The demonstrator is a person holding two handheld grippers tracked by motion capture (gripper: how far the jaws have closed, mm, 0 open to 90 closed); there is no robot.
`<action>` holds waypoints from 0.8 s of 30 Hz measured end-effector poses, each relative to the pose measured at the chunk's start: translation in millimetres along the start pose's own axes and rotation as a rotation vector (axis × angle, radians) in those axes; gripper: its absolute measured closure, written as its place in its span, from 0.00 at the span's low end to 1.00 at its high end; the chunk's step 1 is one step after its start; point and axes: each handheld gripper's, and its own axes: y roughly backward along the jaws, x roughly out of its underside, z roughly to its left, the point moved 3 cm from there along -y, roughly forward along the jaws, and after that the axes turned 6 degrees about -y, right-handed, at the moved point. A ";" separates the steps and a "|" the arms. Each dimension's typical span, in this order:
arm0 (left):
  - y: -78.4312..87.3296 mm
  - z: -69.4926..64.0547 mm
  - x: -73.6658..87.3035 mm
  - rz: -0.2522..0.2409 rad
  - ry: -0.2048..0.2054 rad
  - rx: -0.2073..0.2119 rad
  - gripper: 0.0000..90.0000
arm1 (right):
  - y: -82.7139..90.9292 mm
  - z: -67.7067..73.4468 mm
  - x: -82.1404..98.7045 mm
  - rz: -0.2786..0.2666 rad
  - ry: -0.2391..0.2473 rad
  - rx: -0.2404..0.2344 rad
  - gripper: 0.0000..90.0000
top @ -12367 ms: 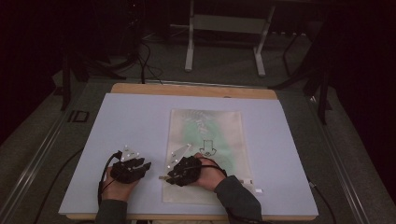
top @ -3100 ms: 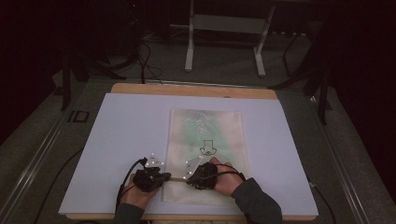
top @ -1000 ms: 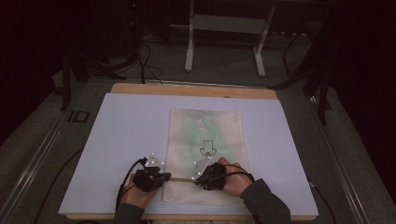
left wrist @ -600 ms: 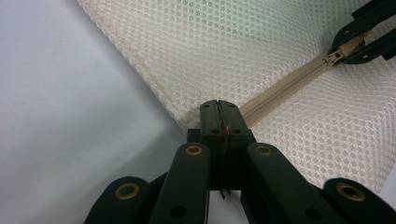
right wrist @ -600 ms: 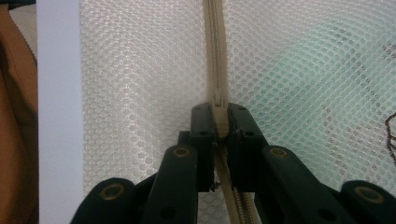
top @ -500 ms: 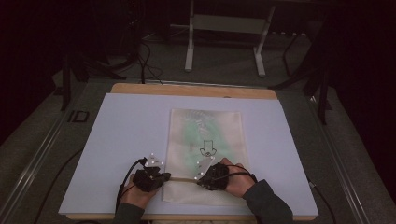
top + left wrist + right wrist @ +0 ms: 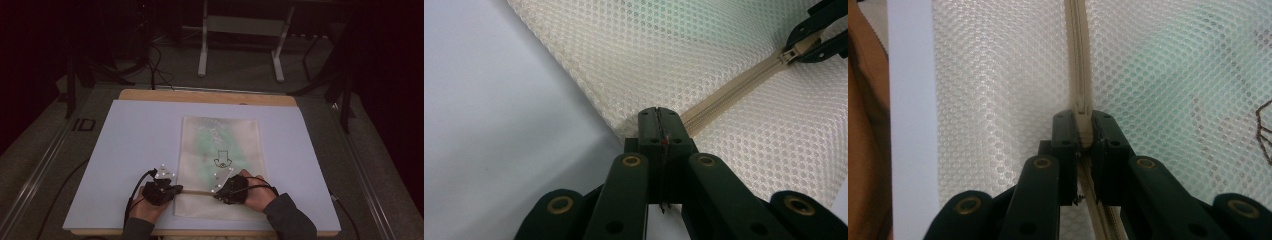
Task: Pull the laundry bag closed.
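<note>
A cream mesh zip bag [image 7: 220, 145] lies flat on the white mat [image 7: 130, 140], with something pale green and a dark printed figure [image 7: 221, 160] showing through it. Its beige zipper [image 7: 197, 191] runs across the near end. My left gripper [image 7: 175, 190] [image 7: 659, 117] is shut on the bag's left edge, where the zipper ends. My right gripper [image 7: 218, 191] [image 7: 1083, 122] is shut on the zipper pull [image 7: 1083, 109]. In the left gripper view the right gripper's jaws pinch that pull [image 7: 790, 52] farther along the zipper [image 7: 734, 85].
The mat lies on a wooden table [image 7: 205, 96] with open room left, right and beyond the bag. A metal stand [image 7: 240, 30] and cables [image 7: 150, 60] are on the dark floor behind. A person's hands and a grey sleeve [image 7: 290, 220] enter from the near edge.
The left gripper came from the bare mat to the bag's left edge. The right gripper has slid to the right along the zipper, widening the gap between the two.
</note>
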 end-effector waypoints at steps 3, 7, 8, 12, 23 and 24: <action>-0.1 0.0 0.1 -0.001 0.001 0.001 1.00 | 1.6 -0.2 2.3 0.005 -0.010 0.001 0.92; -0.1 0.0 0.1 -0.001 0.002 0.000 1.00 | 3.3 -1.1 5.1 0.006 -0.013 0.003 0.92; -0.1 -0.1 0.1 -0.001 0.002 0.000 1.00 | 3.7 -1.4 6.0 0.008 -0.013 0.003 0.92; 0.0 -0.1 0.0 -0.001 0.001 0.000 1.00 | 4.7 -1.8 9.4 0.013 -0.019 0.003 0.92; 0.0 -0.4 -0.1 0.001 0.001 -0.003 1.00 | 7.8 -3.2 14.1 0.017 -0.027 -0.001 0.92; 0.0 -0.3 -0.1 0.002 0.000 -0.003 1.00 | 7.5 -2.6 14.3 0.020 -0.029 0.001 0.92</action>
